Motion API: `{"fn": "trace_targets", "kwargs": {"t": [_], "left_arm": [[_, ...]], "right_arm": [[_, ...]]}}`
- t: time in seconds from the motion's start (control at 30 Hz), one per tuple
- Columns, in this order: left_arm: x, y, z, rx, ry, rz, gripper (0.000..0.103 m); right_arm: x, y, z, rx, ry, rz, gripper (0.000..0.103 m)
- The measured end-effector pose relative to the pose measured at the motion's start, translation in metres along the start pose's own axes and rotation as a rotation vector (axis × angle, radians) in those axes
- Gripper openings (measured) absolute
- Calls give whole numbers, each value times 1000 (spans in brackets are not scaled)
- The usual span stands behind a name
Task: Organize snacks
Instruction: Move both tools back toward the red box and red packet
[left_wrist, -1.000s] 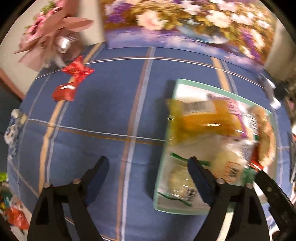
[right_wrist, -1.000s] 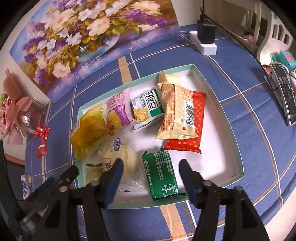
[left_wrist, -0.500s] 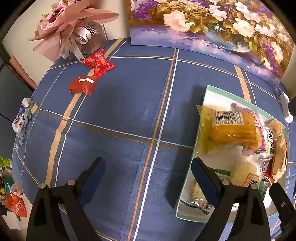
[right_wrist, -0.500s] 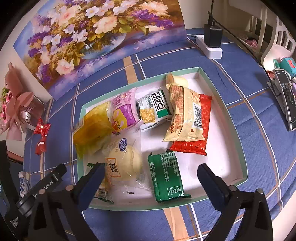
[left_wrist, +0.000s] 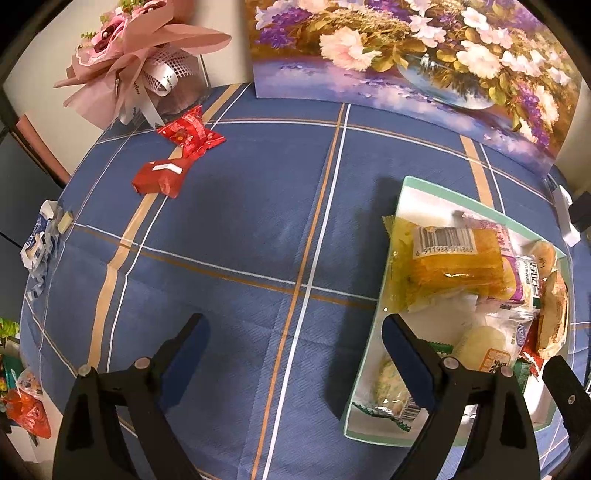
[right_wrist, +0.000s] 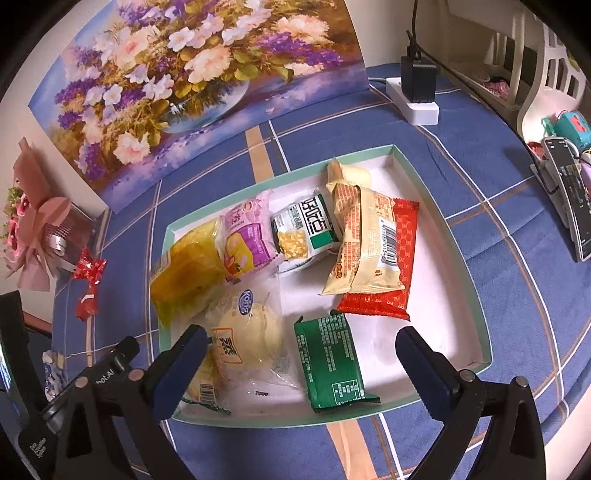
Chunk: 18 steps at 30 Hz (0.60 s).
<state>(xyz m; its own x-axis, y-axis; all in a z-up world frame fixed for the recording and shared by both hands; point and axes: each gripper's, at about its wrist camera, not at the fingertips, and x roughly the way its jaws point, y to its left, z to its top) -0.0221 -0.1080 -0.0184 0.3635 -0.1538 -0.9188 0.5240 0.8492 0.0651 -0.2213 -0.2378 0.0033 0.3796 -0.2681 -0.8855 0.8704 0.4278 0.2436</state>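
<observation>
Blue checked cloth covered the desk (left_wrist: 236, 229), with a big flower painting (right_wrist: 192, 74) propped at its far edge. On the cloth sat the white tray (right_wrist: 443, 266) with its mint-green rim, loaded with snacks: a yellow cake pack (right_wrist: 186, 277), a purple packet (right_wrist: 245, 240), a green-and-white packet (right_wrist: 314, 230), a cream packet (right_wrist: 365, 247) lying across a red packet (right_wrist: 397, 280), a clear bun pack (right_wrist: 247, 328) and a green packet (right_wrist: 332, 362) near the front wall. The right gripper (right_wrist: 299, 358) hung above that green packet, its jaws just having opened wide, nothing pressed between them. The left gripper (left_wrist: 291, 350) hovered over bare cloth just beside the tray, jaws wide apart and empty. Well away, near a pink bouquet (left_wrist: 140, 55), two red candies (left_wrist: 173, 155) lay on the cloth, outside the tray.
</observation>
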Motion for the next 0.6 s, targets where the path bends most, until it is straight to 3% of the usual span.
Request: {"fn": "trace_targets", "kwargs": {"t": [0.33,0.6], "left_arm": [[2,1,1,10,23,-45,94],[15,33,32,-50,61,-89,94]], "right_arm": [[-2,12,-1,-49,-21,23,103],[-3,50,13,-130,-54,90,103]]}}
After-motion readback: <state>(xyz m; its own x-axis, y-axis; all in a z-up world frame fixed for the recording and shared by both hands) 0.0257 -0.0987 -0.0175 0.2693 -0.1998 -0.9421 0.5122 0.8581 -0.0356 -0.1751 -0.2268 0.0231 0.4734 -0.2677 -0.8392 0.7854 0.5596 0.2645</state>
